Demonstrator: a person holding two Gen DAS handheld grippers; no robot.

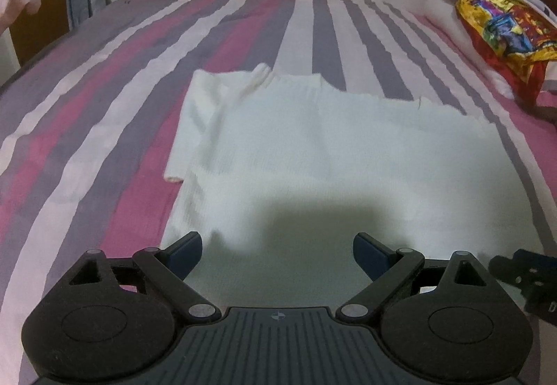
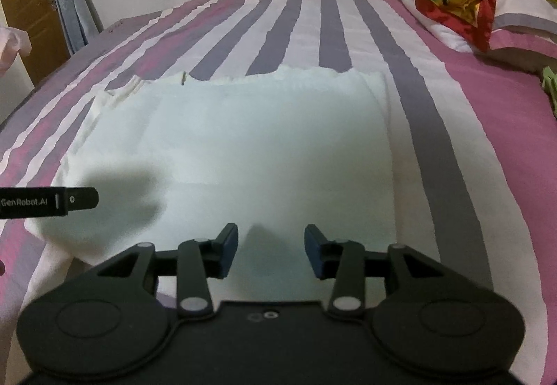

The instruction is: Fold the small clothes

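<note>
Left wrist view, items left to right: wooden door [image 1: 38, 2]; striped bedsheet [image 1: 104, 106] in pink, grey and white; white garment [image 1: 313, 148] lying flat mid-bed, one sleeve [image 1: 188, 127] folded along its left side; left gripper [image 1: 277, 251] — jaws spread wide above the garment's near edge, nothing between them; multicoloured cloth [image 1: 501, 26] on a pillow [image 1: 449, 16].

Right wrist view: left gripper's side [image 2: 48, 201] entering at the left edge; white garment [image 2: 243, 148]; right gripper [image 2: 271, 251] — jaws parted, pads clear of the fabric beneath; green item [image 2: 550, 85] at the far right edge.
</note>
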